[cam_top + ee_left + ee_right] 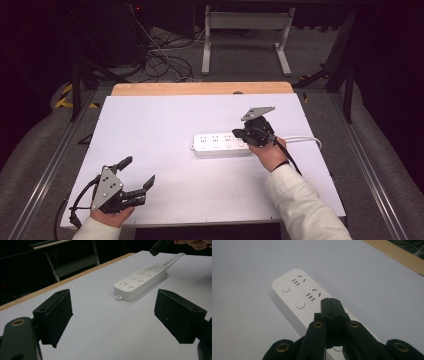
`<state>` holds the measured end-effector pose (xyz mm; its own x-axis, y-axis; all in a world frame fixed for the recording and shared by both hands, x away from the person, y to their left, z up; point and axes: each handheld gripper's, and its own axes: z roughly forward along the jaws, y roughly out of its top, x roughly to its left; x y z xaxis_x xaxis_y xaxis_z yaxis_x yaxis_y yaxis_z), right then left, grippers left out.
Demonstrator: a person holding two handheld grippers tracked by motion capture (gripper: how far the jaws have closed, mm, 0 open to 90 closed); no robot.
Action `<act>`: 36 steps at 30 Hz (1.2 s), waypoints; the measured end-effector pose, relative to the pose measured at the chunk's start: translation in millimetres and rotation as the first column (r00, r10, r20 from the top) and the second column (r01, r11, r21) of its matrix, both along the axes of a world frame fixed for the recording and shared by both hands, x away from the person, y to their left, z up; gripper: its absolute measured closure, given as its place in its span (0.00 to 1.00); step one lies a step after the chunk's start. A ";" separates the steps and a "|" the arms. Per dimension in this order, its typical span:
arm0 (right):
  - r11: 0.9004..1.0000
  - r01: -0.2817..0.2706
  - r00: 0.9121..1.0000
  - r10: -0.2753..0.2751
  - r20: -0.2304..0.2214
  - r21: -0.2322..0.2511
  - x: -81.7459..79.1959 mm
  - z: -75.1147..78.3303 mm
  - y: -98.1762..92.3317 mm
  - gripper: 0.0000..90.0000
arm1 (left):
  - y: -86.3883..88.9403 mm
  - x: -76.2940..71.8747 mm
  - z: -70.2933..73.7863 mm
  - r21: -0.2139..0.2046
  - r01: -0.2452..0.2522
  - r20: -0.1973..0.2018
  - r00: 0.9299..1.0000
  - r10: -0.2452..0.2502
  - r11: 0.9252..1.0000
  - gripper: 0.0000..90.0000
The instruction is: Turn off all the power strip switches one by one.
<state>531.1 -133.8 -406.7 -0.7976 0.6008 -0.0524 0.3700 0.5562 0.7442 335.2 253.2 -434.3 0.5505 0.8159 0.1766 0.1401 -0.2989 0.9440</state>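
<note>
1. Two tools are in my hands: my right tool sits right of centre in the high view, jaws pressed together with nothing between them, tips over the power strip.
2. In the right gripper view the shut tips hang over the strip near its second round button. I judge the step is pressing a switch, so I should line the tips squarely over one button before pushing.
3. I'd press straight down, gently; a slanted push could slide the strip across the white desk.
4. My left tool rests at lower left of the high view, jaws wide apart and holding nothing, well apart from the strip.
5. If the strip shifts, I could bring it over to steady the end away from the white cable.
</note>
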 end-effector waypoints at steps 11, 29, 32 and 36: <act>0.999 -0.027 0.999 0.025 -0.044 -0.044 5.9 -21.7 17.9 1.00 | 0.2 -0.3 -0.1 -0.002 0.000 0.000 1.000 0.000 1.000 0.17; 0.995 -0.027 0.997 0.020 -0.074 -0.096 9.0 -38.2 25.1 1.00 | 0.0 0.1 -0.5 -0.001 0.002 -0.007 1.000 -0.002 1.000 0.17; 0.994 -0.025 0.997 0.018 -0.072 -0.103 8.7 -39.4 26.6 1.00 | 0.0 0.1 -0.5 -0.001 0.002 -0.007 1.000 -0.002 1.000 0.17; 0.995 -0.022 0.997 0.015 -0.075 -0.101 8.9 -39.3 26.2 1.00 | 0.3 -0.1 -0.3 0.001 0.002 -0.005 1.000 -0.002 1.000 0.17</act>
